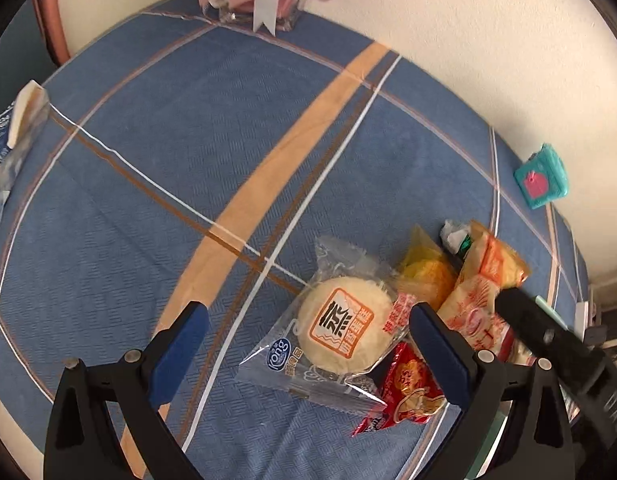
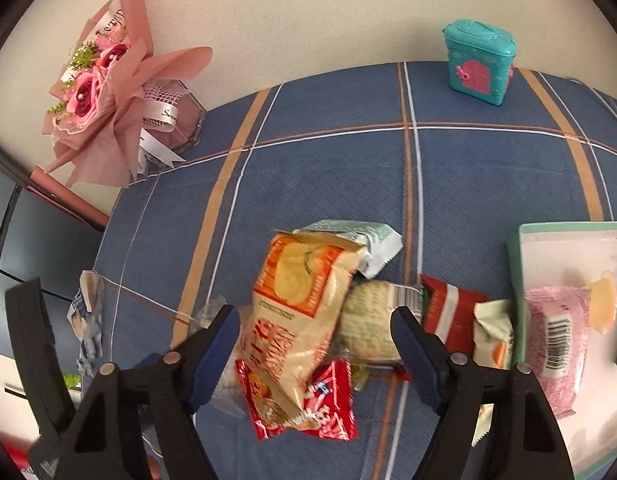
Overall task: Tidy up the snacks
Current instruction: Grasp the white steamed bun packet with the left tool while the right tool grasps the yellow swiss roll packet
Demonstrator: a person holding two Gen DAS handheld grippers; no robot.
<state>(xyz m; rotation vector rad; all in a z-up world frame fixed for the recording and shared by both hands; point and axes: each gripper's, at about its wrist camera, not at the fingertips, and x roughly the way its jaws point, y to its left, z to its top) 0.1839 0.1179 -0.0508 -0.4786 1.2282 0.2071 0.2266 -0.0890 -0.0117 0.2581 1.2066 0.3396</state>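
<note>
Two tools stand apart over a pile of snacks on a blue plaid surface.

Left wrist view: the left tool (image 1: 308, 344) gapes over a clear-wrapped white bun (image 1: 344, 326), pads not touching it; a red packet (image 1: 408, 388) lies partly under the bun, a yellow snack (image 1: 426, 272) and an orange-and-cream bag (image 1: 482, 300) beyond. The black bar (image 1: 556, 344) at right hides part of that bag. A blue-white packet (image 1: 8, 148) is cut off at the left edge.
Right wrist view: the right tool (image 2: 314, 354) straddles the orange bag (image 2: 296, 320) with no clear contact; the bun is barely visible behind it. Only here appear a green-rimmed tray (image 2: 520, 272) holding a pink packet (image 2: 556, 340), a mint packet (image 2: 356, 244), a teal box (image 2: 480, 64) and a whole bouquet (image 2: 104, 96). The pile blurs.
</note>
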